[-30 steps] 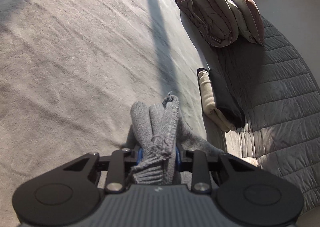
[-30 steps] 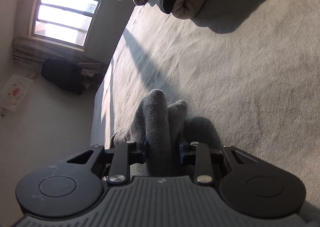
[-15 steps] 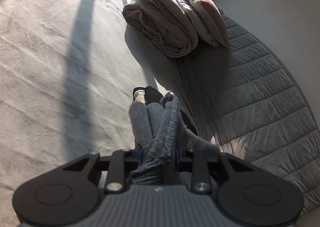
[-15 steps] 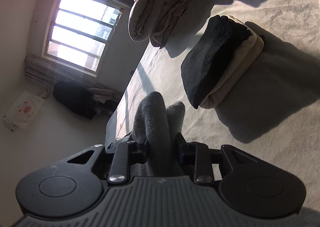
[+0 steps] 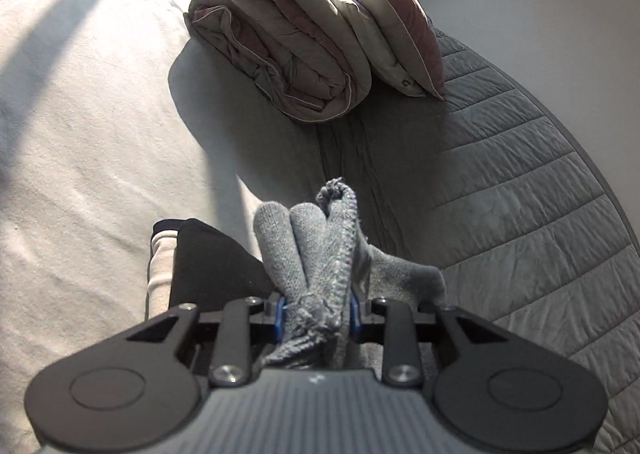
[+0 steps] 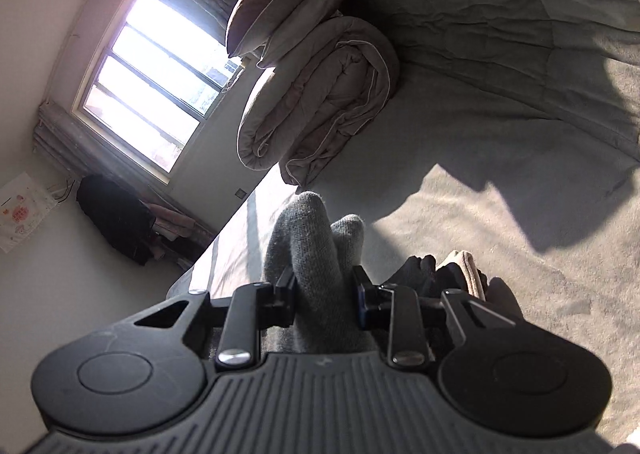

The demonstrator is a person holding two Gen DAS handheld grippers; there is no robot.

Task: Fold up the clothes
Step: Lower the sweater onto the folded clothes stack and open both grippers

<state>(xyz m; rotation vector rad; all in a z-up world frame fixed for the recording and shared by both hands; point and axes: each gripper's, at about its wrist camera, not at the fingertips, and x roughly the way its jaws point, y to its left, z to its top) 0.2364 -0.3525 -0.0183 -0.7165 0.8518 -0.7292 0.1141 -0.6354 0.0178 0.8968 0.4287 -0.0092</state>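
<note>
Both grippers, left [image 5: 316, 318] and right [image 6: 324, 294], clamped on the grey knit sweater [image 5: 316, 250], have carried it over the folded-clothes stack [image 5: 200, 254] near the bed's headboard edge; placement follows.

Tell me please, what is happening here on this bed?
A person is folding clothes on a bed with a claw in each hand. Both the left claw and the right claw are clamped on bunched folds of a grey knitted garment. Just below it lies a small stack of folded clothes, black on cream. Farther off, a rolled duvet and a pillow lie by the headboard.
</note>
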